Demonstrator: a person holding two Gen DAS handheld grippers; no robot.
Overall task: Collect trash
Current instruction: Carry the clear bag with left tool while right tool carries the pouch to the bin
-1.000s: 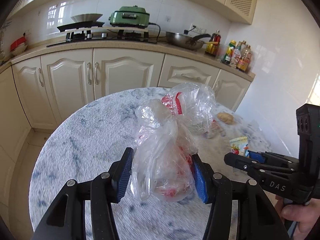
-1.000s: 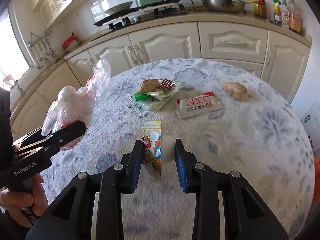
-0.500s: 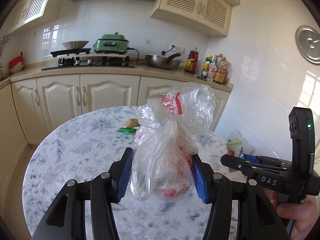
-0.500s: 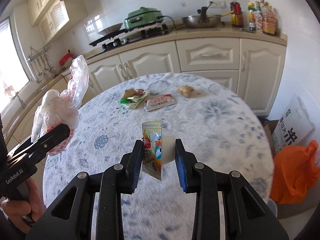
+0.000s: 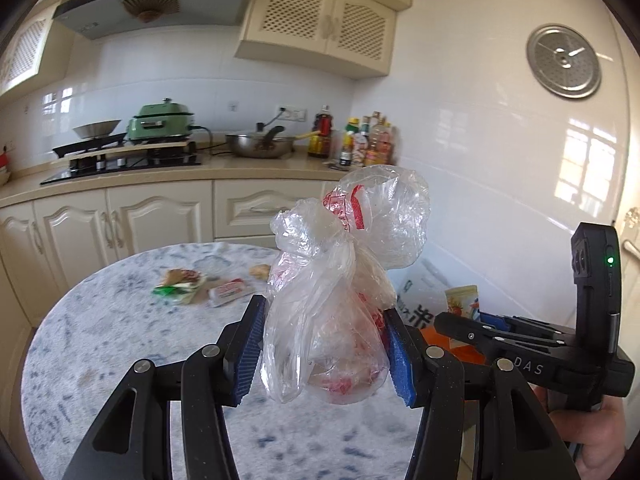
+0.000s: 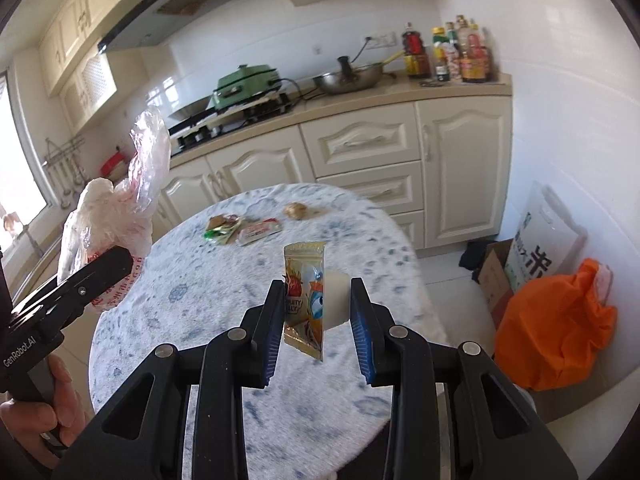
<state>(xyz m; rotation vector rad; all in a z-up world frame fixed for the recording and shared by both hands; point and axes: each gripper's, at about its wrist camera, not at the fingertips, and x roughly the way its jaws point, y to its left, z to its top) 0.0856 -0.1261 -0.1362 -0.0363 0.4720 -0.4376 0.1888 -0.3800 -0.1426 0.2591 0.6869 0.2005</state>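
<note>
My left gripper (image 5: 322,350) is shut on a knotted clear plastic bag (image 5: 340,280) with red print, held up above the round marbled table (image 5: 120,340). The same bag (image 6: 108,224) shows at the left of the right wrist view. My right gripper (image 6: 316,316) is shut on a colourful snack packet (image 6: 304,300) with a white lump (image 6: 334,298) beside it, also lifted off the table (image 6: 224,300). That packet (image 5: 462,302) peeks out at the right of the left wrist view. Green wrappers (image 6: 222,228), a red-and-white packet (image 6: 258,232) and a brown lump (image 6: 296,211) lie at the table's far side.
An orange bag (image 6: 554,332), a cardboard box (image 6: 494,276) and a white printed sack (image 6: 544,240) stand on the floor to the right, against the wall. Cream cabinets (image 6: 360,160) with a stove, a green cooker (image 6: 244,82), a pan and bottles run behind the table.
Both grippers rose and swung toward the right with their loads, backing away from the table. The orange bag and boxes on the floor came into view.
</note>
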